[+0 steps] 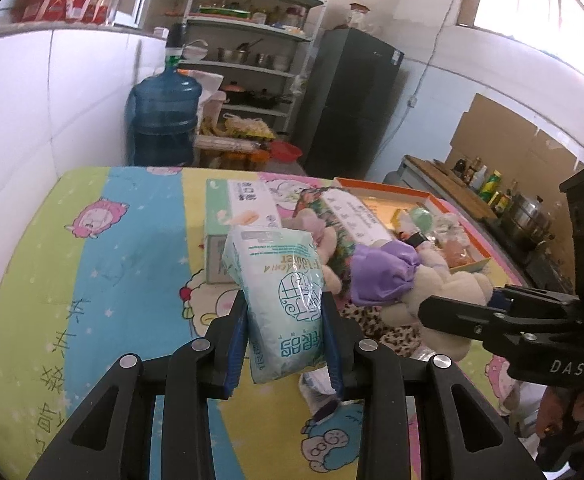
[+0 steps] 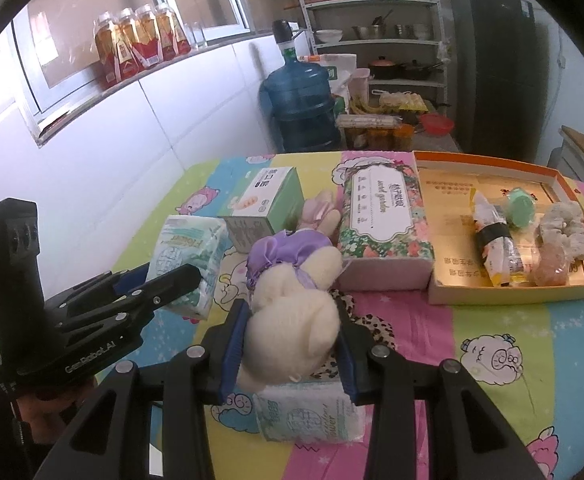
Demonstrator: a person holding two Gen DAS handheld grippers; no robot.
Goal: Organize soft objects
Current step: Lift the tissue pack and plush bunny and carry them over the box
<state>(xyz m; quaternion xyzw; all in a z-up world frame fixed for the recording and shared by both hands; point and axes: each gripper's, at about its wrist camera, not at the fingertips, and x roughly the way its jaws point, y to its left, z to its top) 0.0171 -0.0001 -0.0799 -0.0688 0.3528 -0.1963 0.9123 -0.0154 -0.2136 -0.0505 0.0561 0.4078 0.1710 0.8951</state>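
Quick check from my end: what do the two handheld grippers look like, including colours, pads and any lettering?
Both are matte black, angular linkages with silver pivot pins. The left gripper has blue ribbed pads on its fingers, and its body reads "Gen.Robot.AI" in the right wrist view. The right gripper has the same blue pads, and its body shows "DAS" in white in the left wrist view.

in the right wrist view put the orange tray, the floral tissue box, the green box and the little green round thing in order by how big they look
1. orange tray
2. floral tissue box
3. green box, farther back, so its real size is unsure
4. green round thing
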